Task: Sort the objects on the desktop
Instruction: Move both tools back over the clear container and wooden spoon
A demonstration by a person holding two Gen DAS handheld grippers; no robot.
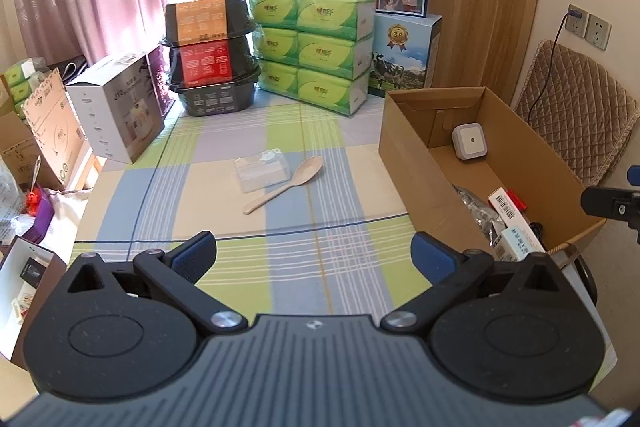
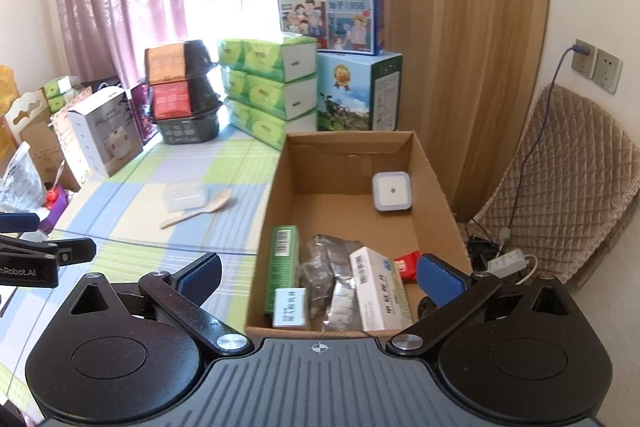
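the left gripper (image 1: 314,253) hangs over the near part of the checked tablecloth (image 1: 280,267) with its jaws spread wide and nothing between them, and the right gripper (image 2: 318,277) hovers just at the near rim of the cardboard box (image 2: 272,211), also wide open and empty. two things remain loose on the cloth: a pale spoon (image 1: 286,183) and a small clear plastic box (image 1: 262,173), lying just beside each other, perhaps touching at the spoon's bowl. both sit straight ahead of the left gripper's fingers (image 1: 196,257), well beyond them toward the middle of the table. the spoon's long axis runs diagonally, handle end nearer and to the left, bowl farther and to the right, so a grasp across the handle would likely call for some wrist turn. from the right wrist view the pair lies off to the left of the cardboard box, so the left gripper appears the nearer one. the cardboard box stands on the right side of the table and already holds a white square device (image 2: 391,191) at its far end, and at the near end a green carton (image 2: 285,255), a white carton (image 2: 380,291), foil blister packs (image 2: 332,279) and a small red packet (image 2: 406,266); what lies beneath them is hard to make out.
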